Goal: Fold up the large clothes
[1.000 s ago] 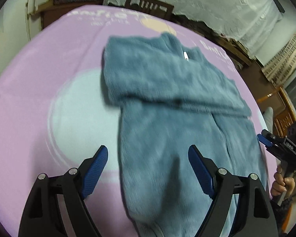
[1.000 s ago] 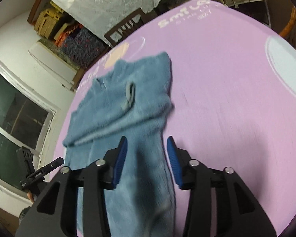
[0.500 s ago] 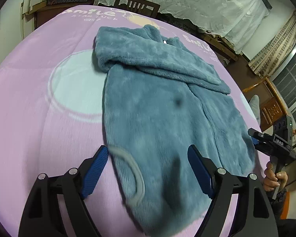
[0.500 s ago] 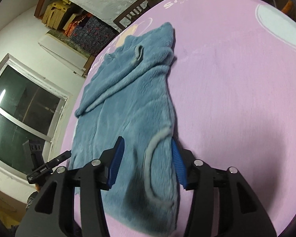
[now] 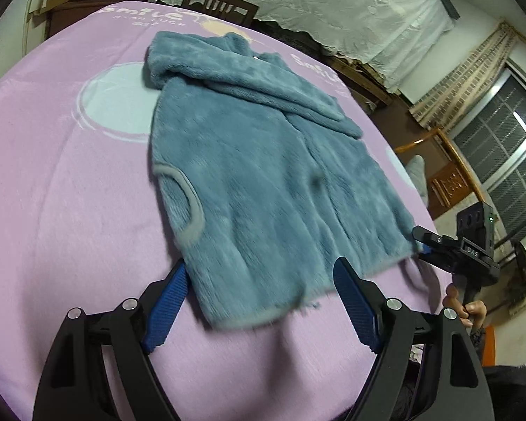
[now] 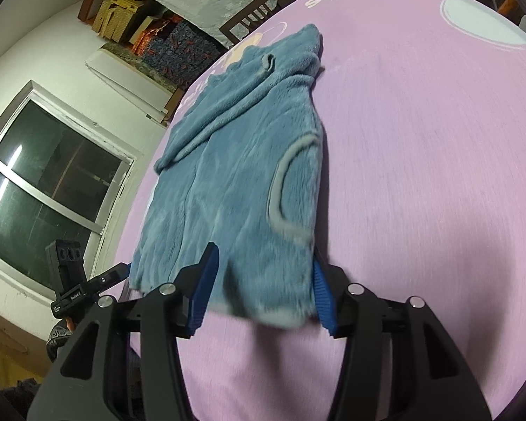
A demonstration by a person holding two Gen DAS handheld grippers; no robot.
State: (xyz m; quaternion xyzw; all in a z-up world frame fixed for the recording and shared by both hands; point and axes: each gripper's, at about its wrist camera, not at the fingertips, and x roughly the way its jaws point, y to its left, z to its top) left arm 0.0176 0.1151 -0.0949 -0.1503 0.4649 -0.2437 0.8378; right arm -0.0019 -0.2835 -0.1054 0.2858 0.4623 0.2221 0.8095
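A blue fleece jacket (image 5: 263, 161) (image 6: 228, 175) lies flat on the pink blanket (image 5: 52, 210) (image 6: 420, 140), with its sleeves folded across the upper part and its hem nearest me. My left gripper (image 5: 259, 270) stands wide open at the hem's near corner, its pads apart from the cloth. My right gripper (image 6: 263, 291) straddles the other hem corner with its jaws opening; the fleece lies between the pads and is not pinched. Each gripper also shows in the other's view: the right gripper (image 5: 420, 238) and the left gripper (image 6: 126, 268).
A dark chair (image 5: 221, 5) and lace-draped furniture (image 5: 333, 7) stand past the far edge. Windows (image 5: 508, 147) (image 6: 52, 175) and a wooden frame (image 5: 452, 182) flank the bed's side. A person's hand (image 5: 463, 307) grips the right tool's handle.
Both grippers have drawn back along the jacket from its middle to the near hem. The right jaws stand a little wider than before. The jacket lies where it was.
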